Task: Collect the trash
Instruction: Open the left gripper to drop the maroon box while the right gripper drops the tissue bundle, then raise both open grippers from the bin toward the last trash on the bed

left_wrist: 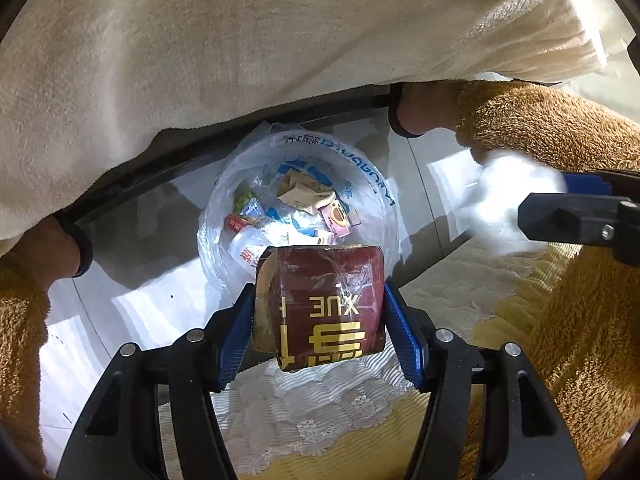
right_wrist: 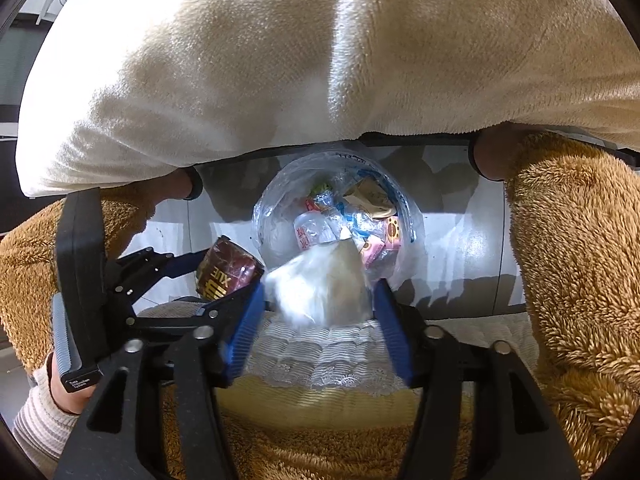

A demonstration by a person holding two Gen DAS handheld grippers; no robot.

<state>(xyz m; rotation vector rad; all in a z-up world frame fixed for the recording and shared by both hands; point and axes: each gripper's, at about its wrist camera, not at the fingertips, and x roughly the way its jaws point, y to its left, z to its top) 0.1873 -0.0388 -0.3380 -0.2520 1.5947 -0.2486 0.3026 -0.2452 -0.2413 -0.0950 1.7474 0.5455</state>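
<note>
The left gripper (left_wrist: pixel 320 312) is clamped on a dark red box (left_wrist: pixel 320 304) with gold lettering, held at 6 o'clock of the lined trash bin (left_wrist: pixel 298 204) on the grey floor (left_wrist: pixel 132 300). The right gripper (right_wrist: pixel 318 300) pinches a crumpled white plastic wad (right_wrist: pixel 320 284), also at the bin's 6 o'clock edge. Wrappers (left_wrist: pixel 304 196) fill the bin. A cream blanket (left_wrist: pixel 240 40) hangs at 12 o'clock, a brown fleece (right_wrist: pixel 580 260) at 3.
</note>
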